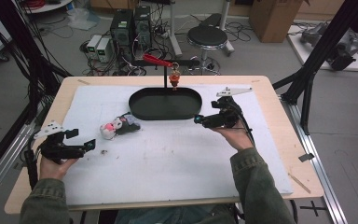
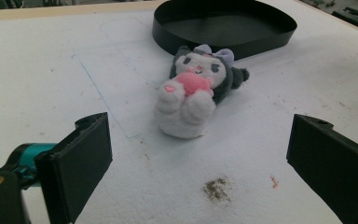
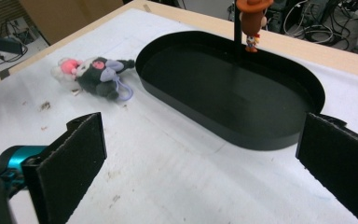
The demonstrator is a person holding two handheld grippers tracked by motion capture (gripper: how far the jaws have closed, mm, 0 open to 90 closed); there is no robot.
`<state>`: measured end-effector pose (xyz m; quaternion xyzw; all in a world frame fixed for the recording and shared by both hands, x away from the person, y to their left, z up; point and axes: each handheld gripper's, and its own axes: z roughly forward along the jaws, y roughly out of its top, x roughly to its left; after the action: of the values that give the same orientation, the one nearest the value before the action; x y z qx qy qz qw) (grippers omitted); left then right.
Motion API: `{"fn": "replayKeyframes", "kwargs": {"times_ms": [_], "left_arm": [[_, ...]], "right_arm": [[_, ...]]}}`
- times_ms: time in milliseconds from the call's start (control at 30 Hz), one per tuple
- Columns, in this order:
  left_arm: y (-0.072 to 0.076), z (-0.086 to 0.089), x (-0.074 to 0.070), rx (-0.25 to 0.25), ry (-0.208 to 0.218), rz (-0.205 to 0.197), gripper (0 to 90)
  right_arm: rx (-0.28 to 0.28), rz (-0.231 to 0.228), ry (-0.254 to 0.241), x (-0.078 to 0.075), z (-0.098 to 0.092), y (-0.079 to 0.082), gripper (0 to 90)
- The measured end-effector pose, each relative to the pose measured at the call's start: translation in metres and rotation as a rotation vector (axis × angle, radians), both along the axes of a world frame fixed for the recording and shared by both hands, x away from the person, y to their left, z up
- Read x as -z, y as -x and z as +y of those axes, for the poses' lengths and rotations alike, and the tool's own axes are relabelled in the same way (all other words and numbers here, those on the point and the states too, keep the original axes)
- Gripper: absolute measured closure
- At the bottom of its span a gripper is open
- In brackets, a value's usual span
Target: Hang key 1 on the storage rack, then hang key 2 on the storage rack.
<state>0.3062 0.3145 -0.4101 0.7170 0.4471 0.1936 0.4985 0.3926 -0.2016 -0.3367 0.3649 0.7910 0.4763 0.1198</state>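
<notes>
A small plush toy [image 1: 117,126], white, pink and dark grey, lies on the white mat left of centre; it lies ahead of the jaws in the left gripper view [image 2: 193,91] and at the far left in the right gripper view [image 3: 91,72]. A black oval tray [image 1: 165,103] sits behind it, with a thin post at its far rim and a small orange figure [image 1: 174,79] hanging there. My left gripper [image 1: 81,139] stands open near the mat's left edge, pointing at the plush. My right gripper [image 1: 199,119] is open just right of the tray's front rim.
The white mat [image 1: 168,158] covers a wooden table [image 1: 265,84]. A red-handled arm [image 1: 157,59] tops the post. Black frame struts [image 1: 317,56] rise at the right, and a stool [image 1: 207,37] and computers stand beyond the far edge.
</notes>
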Motion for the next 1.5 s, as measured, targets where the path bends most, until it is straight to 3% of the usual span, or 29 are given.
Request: {"fn": "replayKeyframes", "kwargs": {"times_ms": [167, 433, 533, 700, 900, 1133, 1500], "left_arm": [[0.0, -0.001, 0.0, 0.001, -0.003, 0.003, 6.9], [0.0, -0.002, 0.0, 0.003, -0.006, 0.007, 6.9], [0.001, -0.002, 0.0, 0.008, -0.01, 0.009, 6.9], [-0.002, -0.003, -0.001, 0.009, -0.007, 0.011, 6.9], [-0.004, -0.013, -0.012, 0.036, -0.043, 0.012, 6.9], [-0.014, -0.016, -0.021, 0.036, -0.046, 0.013, 6.9], [-0.036, -0.024, -0.027, 0.068, -0.087, 0.07, 6.9]], "right_arm": [[-0.002, 0.0, 0.021, 0.007, -0.004, 0.007, 0.8], [0.0, 0.012, 0.003, 0.027, -0.011, 0.018, 0.8], [0.002, 0.008, 0.029, 0.035, -0.012, 0.024, 0.8], [0.033, -0.009, 0.037, 0.047, -0.02, 0.037, 0.8], [0.062, -0.006, 0.033, 0.064, -0.034, 0.049, 0.8], [0.063, -0.044, 0.038, 0.064, -0.038, 0.055, 0.8], [0.07, -0.05, 0.05, 0.072, -0.05, 0.066, 0.8]]}}
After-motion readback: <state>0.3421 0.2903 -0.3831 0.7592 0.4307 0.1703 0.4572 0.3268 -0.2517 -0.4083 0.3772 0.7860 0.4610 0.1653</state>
